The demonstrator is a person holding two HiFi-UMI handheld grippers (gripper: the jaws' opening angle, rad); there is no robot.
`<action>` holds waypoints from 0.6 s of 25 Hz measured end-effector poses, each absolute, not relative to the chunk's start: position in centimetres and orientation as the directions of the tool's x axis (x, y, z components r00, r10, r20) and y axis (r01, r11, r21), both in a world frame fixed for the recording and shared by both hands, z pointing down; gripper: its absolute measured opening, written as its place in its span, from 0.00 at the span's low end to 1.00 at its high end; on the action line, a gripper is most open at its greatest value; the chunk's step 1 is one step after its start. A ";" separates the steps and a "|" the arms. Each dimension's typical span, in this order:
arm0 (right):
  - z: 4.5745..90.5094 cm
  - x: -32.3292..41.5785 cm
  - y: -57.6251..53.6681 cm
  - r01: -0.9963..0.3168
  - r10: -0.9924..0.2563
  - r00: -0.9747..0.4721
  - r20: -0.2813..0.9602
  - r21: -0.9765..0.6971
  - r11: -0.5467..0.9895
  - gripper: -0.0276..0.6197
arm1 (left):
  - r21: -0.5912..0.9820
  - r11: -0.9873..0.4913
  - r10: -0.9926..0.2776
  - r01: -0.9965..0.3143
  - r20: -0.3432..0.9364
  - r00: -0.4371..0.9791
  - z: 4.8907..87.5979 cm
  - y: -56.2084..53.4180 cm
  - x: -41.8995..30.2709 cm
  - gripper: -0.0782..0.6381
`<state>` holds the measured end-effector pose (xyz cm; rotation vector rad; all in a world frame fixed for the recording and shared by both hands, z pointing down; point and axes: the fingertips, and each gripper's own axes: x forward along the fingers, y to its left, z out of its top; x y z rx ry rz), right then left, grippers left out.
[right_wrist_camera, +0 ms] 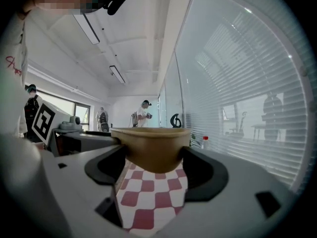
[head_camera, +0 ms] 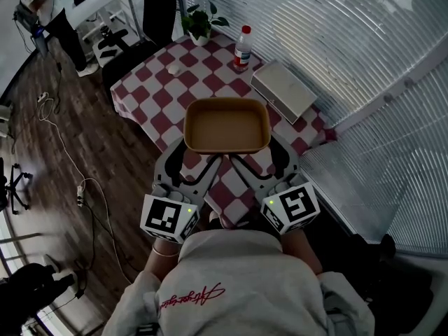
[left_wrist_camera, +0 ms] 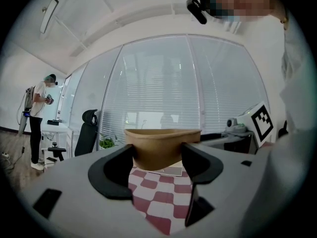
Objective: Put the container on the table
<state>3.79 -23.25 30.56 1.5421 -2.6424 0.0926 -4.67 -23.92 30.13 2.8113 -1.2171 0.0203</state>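
Observation:
A brown, empty rectangular paper container (head_camera: 227,124) hangs in the air over the near end of the red-and-white checked table (head_camera: 159,105). My left gripper (head_camera: 196,157) grips its near left corner and my right gripper (head_camera: 260,158) its near right corner, both shut on it. In the left gripper view the container (left_wrist_camera: 162,148) sits wedged between the black jaws of the left gripper (left_wrist_camera: 158,160), with the checked cloth (left_wrist_camera: 159,202) below. The right gripper view shows the same: the container (right_wrist_camera: 151,150) is clamped in the right gripper (right_wrist_camera: 153,163) above the cloth (right_wrist_camera: 148,202).
On the table stand a water bottle (head_camera: 242,47), a potted plant (head_camera: 199,23), a flat white box (head_camera: 283,89) and a small white object (head_camera: 173,68). A black chair (head_camera: 129,56) sits at the far end. Window blinds run along the right. Cables lie on the wooden floor to the left.

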 end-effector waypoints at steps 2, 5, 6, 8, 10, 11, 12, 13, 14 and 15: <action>30.8 4.1 -23.5 -0.865 -0.859 -0.498 0.115 -0.003 0.501 0.60 | 0.070 -0.675 -0.733 -0.734 0.048 0.678 30.4 -24.1 -4.3 0.55; 31.2 4.5 -23.9 -0.858 -0.849 -0.512 0.129 -0.018 0.514 0.60 | 0.073 -0.659 -0.747 -0.749 0.061 0.662 30.9 -24.5 -4.0 0.55; 31.4 4.6 -24.1 -0.854 -0.845 -0.518 0.134 -0.022 0.520 0.60 | 0.073 -0.653 -0.751 -0.753 0.064 0.657 31.0 -24.5 -3.9 0.55; 31.8 4.8 -24.4 -0.849 -0.838 -0.527 0.141 -0.031 0.528 0.60 | 0.074 -0.645 -0.757 -0.761 0.071 0.649 31.2 -24.7 -3.8 0.55; 32.1 4.8 -24.7 -0.844 -0.832 -0.535 0.146 -0.039 0.535 0.60 | 0.081 -0.635 -0.764 -0.768 0.081 0.640 31.6 -25.0 -3.8 0.55; 32.2 4.7 -24.9 -0.840 -0.828 -0.540 0.151 -0.041 0.540 0.60 | 0.084 -0.629 -0.768 -0.773 0.085 0.635 31.7 -25.1 -3.8 0.55; 32.3 4.7 -25.0 -0.837 -0.824 -0.545 0.155 -0.041 0.546 0.60 | 0.086 -0.624 -0.772 -0.777 0.089 0.630 31.8 -25.2 -3.8 0.55; 32.4 4.7 -25.2 -0.833 -0.820 -0.550 0.160 -0.040 0.551 0.60 | 0.088 -0.619 -0.775 -0.780 0.092 0.625 32.0 -25.3 -3.8 0.55; 32.6 4.7 -25.4 -0.831 -0.817 -0.553 0.164 -0.038 0.555 0.60 | 0.090 -0.615 -0.777 -0.783 0.094 0.622 32.2 -25.4 -3.8 0.55; 32.7 4.7 -25.5 -0.829 -0.814 -0.556 0.168 -0.037 0.558 0.60 | 0.090 -0.613 -0.779 -0.785 0.096 0.619 32.3 -25.5 -3.8 0.55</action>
